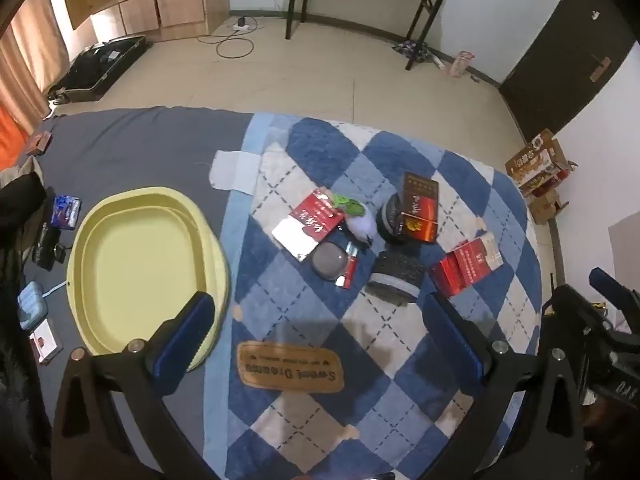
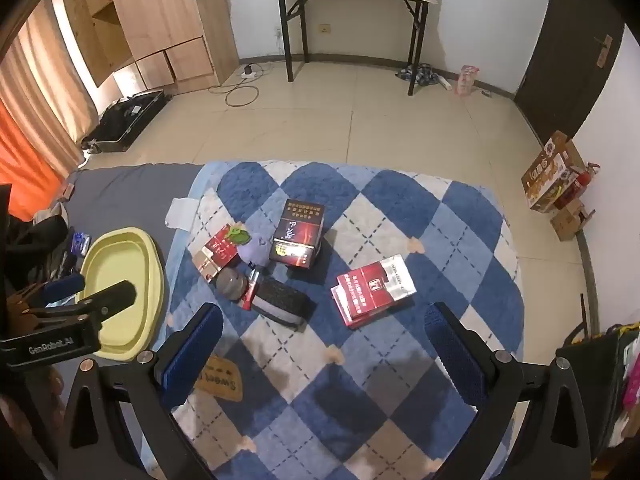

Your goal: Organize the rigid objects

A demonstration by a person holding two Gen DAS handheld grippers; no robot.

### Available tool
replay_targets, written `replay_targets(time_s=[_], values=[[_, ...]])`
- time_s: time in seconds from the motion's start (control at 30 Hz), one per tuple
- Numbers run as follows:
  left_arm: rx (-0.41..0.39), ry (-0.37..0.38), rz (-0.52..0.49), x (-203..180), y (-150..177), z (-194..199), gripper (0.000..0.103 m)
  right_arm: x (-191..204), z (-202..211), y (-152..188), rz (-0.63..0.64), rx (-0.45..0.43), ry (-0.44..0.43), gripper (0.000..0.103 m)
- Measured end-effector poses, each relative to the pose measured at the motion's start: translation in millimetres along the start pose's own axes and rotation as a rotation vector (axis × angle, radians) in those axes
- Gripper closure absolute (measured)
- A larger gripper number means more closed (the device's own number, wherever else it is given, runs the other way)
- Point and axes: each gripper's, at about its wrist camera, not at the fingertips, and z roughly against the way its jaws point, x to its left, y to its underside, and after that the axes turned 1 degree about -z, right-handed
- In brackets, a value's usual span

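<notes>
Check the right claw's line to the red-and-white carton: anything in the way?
Nothing visible. The right claw hangs open above bare checkered blanket, and the red-and-white carton lies just ahead of it by itself. The ribbed black-and-grey roll sits off to the carton's left, apart from it.

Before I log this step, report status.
Left gripper open, right gripper open, both empty. Yellow plastic tub empty. Red-and-white box on checkered quilt, unobstructed.
</notes>
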Motion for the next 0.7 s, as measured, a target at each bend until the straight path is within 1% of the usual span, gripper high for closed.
replay_targets(time_s=[0.1, 0.13, 0.17, 0.2, 0.23, 0.33, 0.37, 0.43, 0.5, 0.53, 0.6, 0.7], values=[[-0.002, 0.002, -0.025, 0.2, -2.6, -1.4, 0.0, 0.1, -1.8, 1.1, -0.007, 0.008, 0.011, 0.0], [-0.002, -0.004, -0.009, 4.1, -5.0, -0.5, 0.0, 0.9, -2.6, 1.9, -0.011, 0.014, 0.013, 0.0], [-0.013, -0.013, 0.012, 8.8, -5.0, 0.2, 0.0, -1.3, -5.0, -4.8, -0.023, 0.046, 0.0, 0.0], [-0.026, -0.024, 0.027, 10.6, -1.8, 0.2, 0.0, 0.6, -5.4, -6.4, -0.023, 0.045, -0.005, 0.0], [-0.029, -0.018, 0.036, 11.5, -1.9, -0.5, 0.0, -4.9, -12.6, -9.4, -0.034, 0.062, -0.035, 0.0], [-0.022, -0.005, 0.047, 14.0, -4.1, -1.0, 0.0, -2.1, -15.9, -8.6, -0.016, 0.032, -0.028, 0.0], [-0.023, -0.015, 0.043, 12.4, -2.7, -2.3, 0.0, -3.2, -16.5, -6.7, -0.013, 0.028, -0.027, 0.0], [-0.001, 0.006, 0.047, 11.3, -2.7, -5.3, 0.0, -1.0, -19.8, -6.6, -0.014, 0.039, -0.014, 0.0], [0.005, 0.013, 0.047, 10.0, -2.2, -5.4, 0.0, -0.4, -19.2, -6.9, -0.013, 0.035, -0.03, 0.0], [0.002, 0.004, 0.043, 8.6, -1.5, -5.4, 0.0, -0.2, -17.0, -7.4, -0.012, 0.025, -0.041, 0.0], [-0.003, -0.037, 0.032, 7.8, -0.2, -6.5, 0.0, 1.2, -15.1, -7.8, -0.004, 0.01, -0.04, 0.0], [0.002, -0.057, 0.041, 10.9, 0.2, -7.9, 0.0, 1.8, -15.0, -6.7, -0.004, 0.009, -0.039, 0.0]])
